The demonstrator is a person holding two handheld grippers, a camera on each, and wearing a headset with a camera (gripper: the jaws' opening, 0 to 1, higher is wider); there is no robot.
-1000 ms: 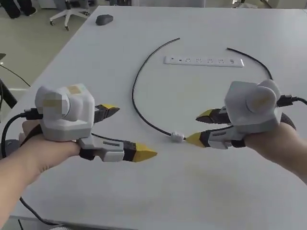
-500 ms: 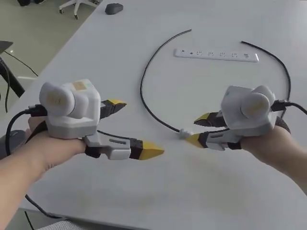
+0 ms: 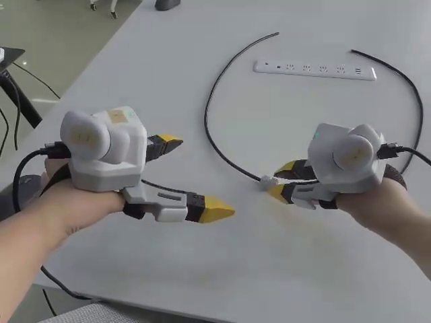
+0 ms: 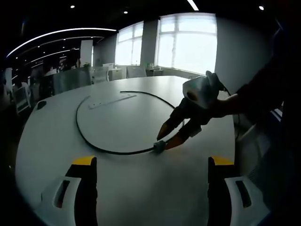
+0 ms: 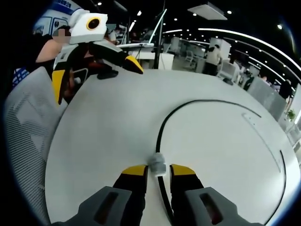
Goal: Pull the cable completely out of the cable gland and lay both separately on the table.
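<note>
A black cable (image 3: 210, 116) lies in a wide arc on the white table (image 3: 222, 276), threaded through a small white cable gland (image 3: 267, 180). My right gripper (image 3: 281, 180) is down at the gland with its yellow tips on either side of the cable just behind it. The jaws are narrowed but stand apart from the cable. In the right gripper view the gland (image 5: 157, 163) sits just ahead of the tips (image 5: 158, 171) and the cable (image 5: 164, 123) runs back between the jaws. My left gripper (image 3: 195, 178) hovers wide open to the left of the gland (image 4: 159, 147), holding nothing.
A white power strip (image 3: 315, 69) lies at the far side inside the cable's arc. A dark mouse (image 3: 168, 3) sits at the far left corner. The table's left edge (image 3: 81, 81) drops to the floor. Each gripper trails its own black lead.
The right gripper's jaws have narrowed around the cable at the gland. The left gripper has held its place, wide open. The head camera has shifted, so everything sits lower and nearer.
</note>
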